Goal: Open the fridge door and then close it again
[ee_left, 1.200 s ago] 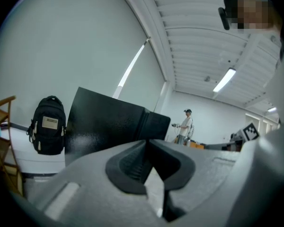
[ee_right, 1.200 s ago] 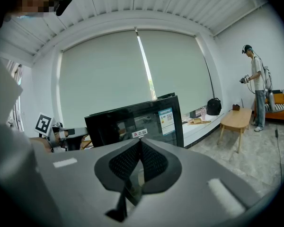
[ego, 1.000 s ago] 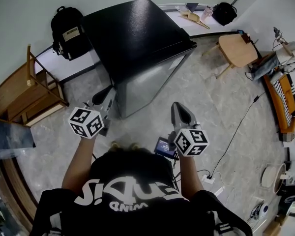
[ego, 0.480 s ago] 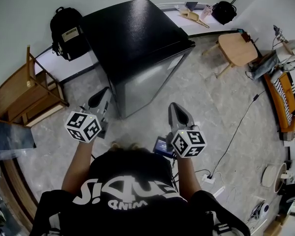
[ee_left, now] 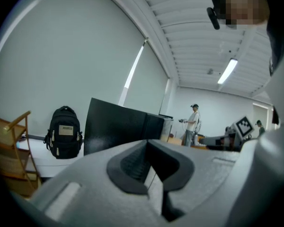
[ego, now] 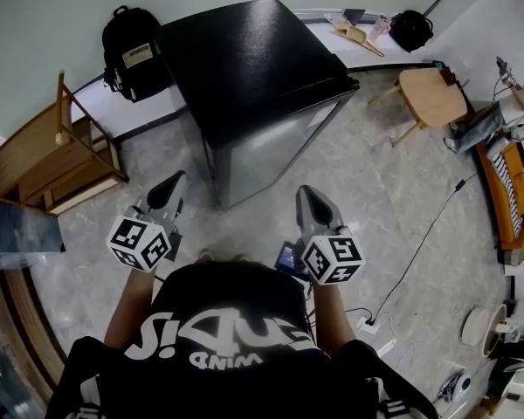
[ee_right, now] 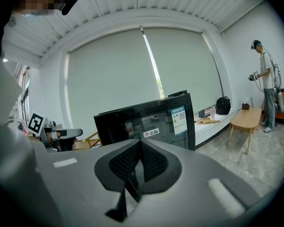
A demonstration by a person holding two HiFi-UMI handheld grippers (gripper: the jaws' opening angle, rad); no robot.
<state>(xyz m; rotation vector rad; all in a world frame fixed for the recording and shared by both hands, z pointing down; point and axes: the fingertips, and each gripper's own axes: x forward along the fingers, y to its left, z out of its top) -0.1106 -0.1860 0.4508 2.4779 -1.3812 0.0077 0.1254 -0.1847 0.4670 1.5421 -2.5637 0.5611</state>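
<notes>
While the black fridge (ego: 253,77) stands on the grey floor (ego: 375,199) near the wall, its glossy door (ego: 275,151) lies flush against the body, as it did a second ago, with the sticker on its front plain in the right gripper view. To the fridge's left a wooden chair (ego: 52,160) sits by the wall, and a black backpack (ego: 133,51) leans just beside the fridge's far corner; a small wooden stool (ego: 432,97) stands well apart on the right. A second person (ee_right: 266,86) stands beyond that stool, far from the fridge. The person wearing the camera faces the door with a tool in each hand. The left tool (ego: 171,184) has drawn back from the fridge's near left corner, where it pointed a second ago, and now sits lower and further left in the head view, clear of the door; its pads (ee_left: 132,164) are pressed together with nothing between them. The right tool (ego: 307,195) has hardly shifted: it points at the door from a little way off, touching nothing, and its ribbed pads (ee_right: 120,167) meet at their tips and grip nothing.
</notes>
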